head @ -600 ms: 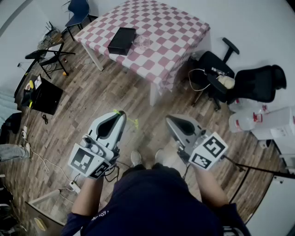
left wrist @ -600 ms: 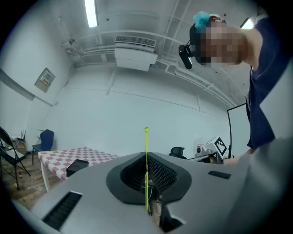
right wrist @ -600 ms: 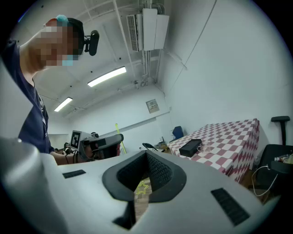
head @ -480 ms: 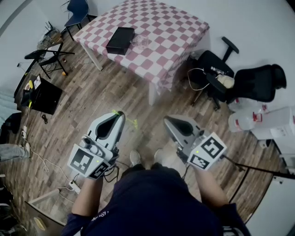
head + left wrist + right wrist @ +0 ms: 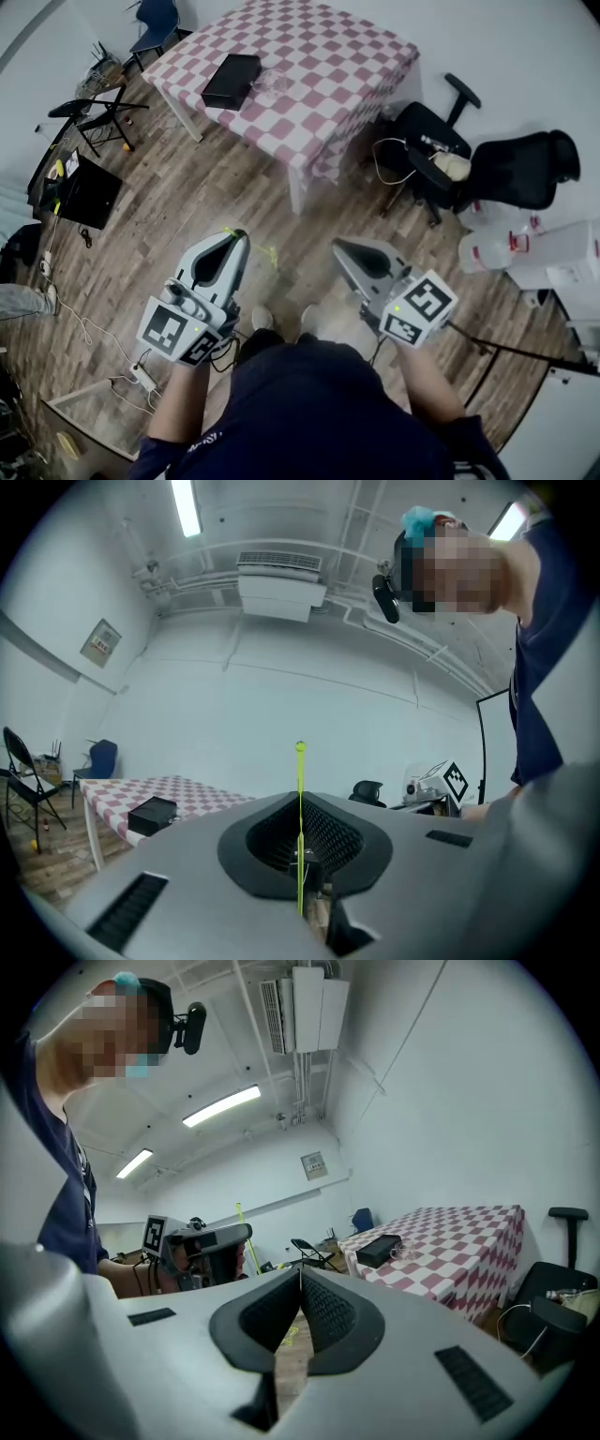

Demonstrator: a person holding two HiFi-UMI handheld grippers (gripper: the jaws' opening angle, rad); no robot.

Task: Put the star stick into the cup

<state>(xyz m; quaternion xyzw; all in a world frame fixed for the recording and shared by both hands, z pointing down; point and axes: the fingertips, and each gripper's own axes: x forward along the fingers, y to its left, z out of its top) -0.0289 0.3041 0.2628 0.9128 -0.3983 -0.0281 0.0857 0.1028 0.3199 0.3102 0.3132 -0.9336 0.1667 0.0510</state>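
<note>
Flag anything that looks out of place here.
Nothing looks spilled or damaged. One oddity: the left gripper is shut on the thin green star stick while the person stands well away from the checkered table.

I have open wooden floor [image 5: 234,187] up to the checked table [image 5: 328,75], where a black box [image 5: 231,80] sits just beside the cup [image 5: 275,84], and office chairs [image 5: 441,141] crowd the right.

I count one left gripper [image 5: 234,236], one right gripper [image 5: 339,244], one star stick [image 5: 300,785] between left jaws; ahead, one table [image 5: 323,56], one box [image 5: 231,80], one cup [image 5: 400,1252].
</note>
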